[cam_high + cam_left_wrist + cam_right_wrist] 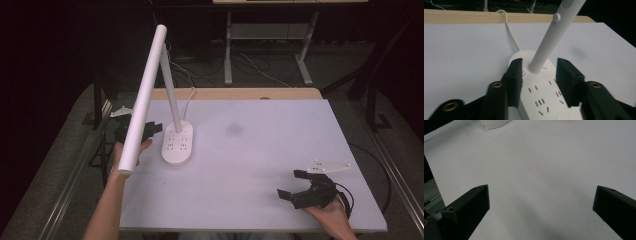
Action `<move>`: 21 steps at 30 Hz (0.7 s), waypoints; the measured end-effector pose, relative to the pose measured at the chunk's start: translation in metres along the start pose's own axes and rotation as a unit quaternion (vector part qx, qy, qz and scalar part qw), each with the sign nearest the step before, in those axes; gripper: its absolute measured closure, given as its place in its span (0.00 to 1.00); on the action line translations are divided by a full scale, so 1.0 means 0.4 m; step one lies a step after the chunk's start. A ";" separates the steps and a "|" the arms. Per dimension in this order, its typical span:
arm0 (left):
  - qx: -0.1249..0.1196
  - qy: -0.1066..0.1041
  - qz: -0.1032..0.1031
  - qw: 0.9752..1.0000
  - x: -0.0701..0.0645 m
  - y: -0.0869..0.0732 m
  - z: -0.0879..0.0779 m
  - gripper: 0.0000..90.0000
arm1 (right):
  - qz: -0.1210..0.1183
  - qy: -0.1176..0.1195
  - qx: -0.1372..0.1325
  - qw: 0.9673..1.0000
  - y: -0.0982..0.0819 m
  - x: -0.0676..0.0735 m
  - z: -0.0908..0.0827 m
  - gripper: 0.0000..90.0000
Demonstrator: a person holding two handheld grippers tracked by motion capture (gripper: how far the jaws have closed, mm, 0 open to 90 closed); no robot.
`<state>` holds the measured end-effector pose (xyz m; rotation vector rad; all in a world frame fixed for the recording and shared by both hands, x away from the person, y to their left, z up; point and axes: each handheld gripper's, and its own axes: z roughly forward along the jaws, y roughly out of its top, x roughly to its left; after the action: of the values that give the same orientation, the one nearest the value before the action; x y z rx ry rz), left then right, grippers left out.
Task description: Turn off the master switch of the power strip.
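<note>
lamp base (536, 87) betw. spread left gripper (539, 80) jaws, maybe touching; right gripper (295, 184) open, far off.

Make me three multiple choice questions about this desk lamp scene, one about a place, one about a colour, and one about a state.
1. Where does the white desk lamp with the oval socket base stand?
A. table's left part
B. table's right edge
C. floor

2. The lamp's colour?
A. black
B. white
C. red

3. How do the right gripper's jaws stand?
A. shut on the lamp
B. shut, empty
C. open, empty

Answers: 1 A, the high view shows it left on the white table, by the left gripper. 2 B, stem and base are white. 3 C, the right gripper view shows wide jaws over bare table.
</note>
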<state>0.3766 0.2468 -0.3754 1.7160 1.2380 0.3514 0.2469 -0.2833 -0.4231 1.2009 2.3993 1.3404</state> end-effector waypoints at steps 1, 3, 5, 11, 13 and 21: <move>-0.002 -0.001 -0.005 1.000 -0.001 -0.006 -0.005 0.52 | 0.000 0.000 0.000 1.000 0.000 0.000 0.000 0.00; -0.008 -0.007 -0.010 1.000 0.001 -0.016 -0.017 0.41 | 0.000 0.000 0.000 1.000 0.000 0.000 0.000 0.00; -0.016 -0.020 -0.013 1.000 0.002 -0.024 -0.029 0.33 | -0.001 0.000 -0.001 1.000 0.000 0.001 0.000 0.00; -0.021 -0.035 -0.009 0.999 -0.018 -0.043 -0.062 0.11 | 0.001 0.001 0.000 1.000 0.001 0.002 0.000 0.00; -0.014 -0.044 -0.006 0.999 -0.025 -0.051 -0.066 0.01 | 0.000 0.001 0.000 1.000 0.001 0.003 0.001 0.00; -0.020 -0.065 0.015 0.998 -0.067 -0.088 -0.092 0.00 | -0.003 -0.001 -0.001 1.000 0.002 0.006 0.001 0.00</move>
<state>0.3193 0.2443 -0.3781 1.6980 1.1053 0.2770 0.2459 -0.2813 -0.4221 1.1943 2.3972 1.3391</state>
